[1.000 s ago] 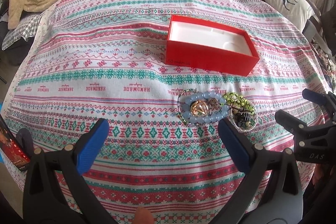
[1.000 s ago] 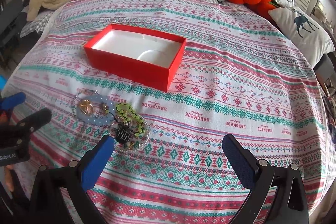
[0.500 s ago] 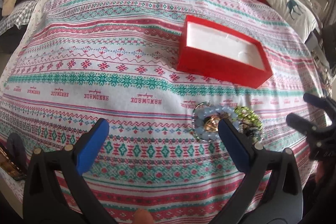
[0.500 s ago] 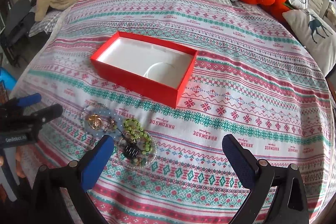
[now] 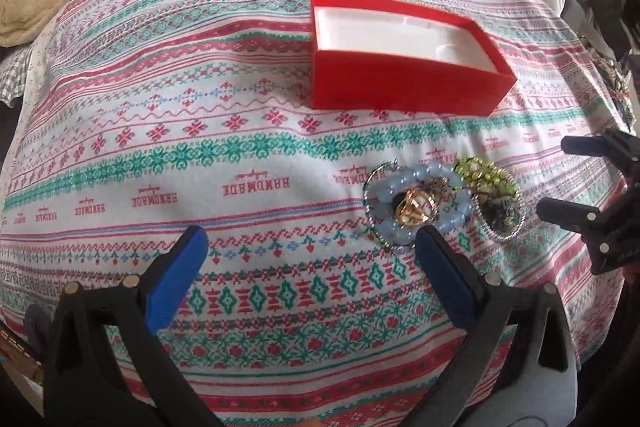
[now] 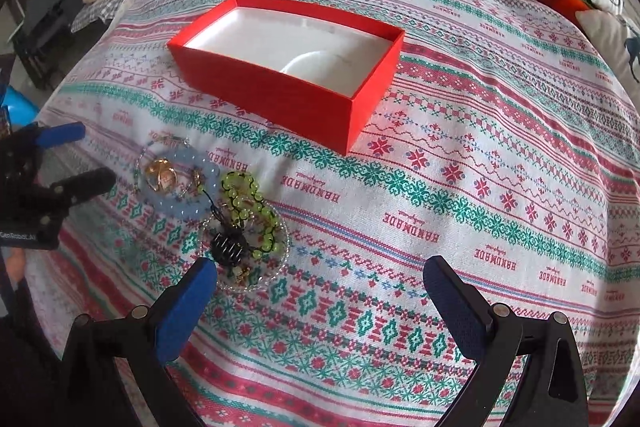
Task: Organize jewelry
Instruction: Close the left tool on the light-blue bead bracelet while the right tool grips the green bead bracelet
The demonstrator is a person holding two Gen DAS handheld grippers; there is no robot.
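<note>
Blue bead bracelet (image 5: 416,205) sits just ahead of my left tool (image 5: 308,255), right fingertip (image 5: 430,247) side; both tools spread, empty.

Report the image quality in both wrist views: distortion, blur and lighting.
Left wrist view: strong fisheye bulge, dark corners; the red box slightly smeared, the bracelets fairly sharp. Right wrist view: same bulge; soft even daylight, the box's white lining nearly washed out, bedspread text readable.
</note>
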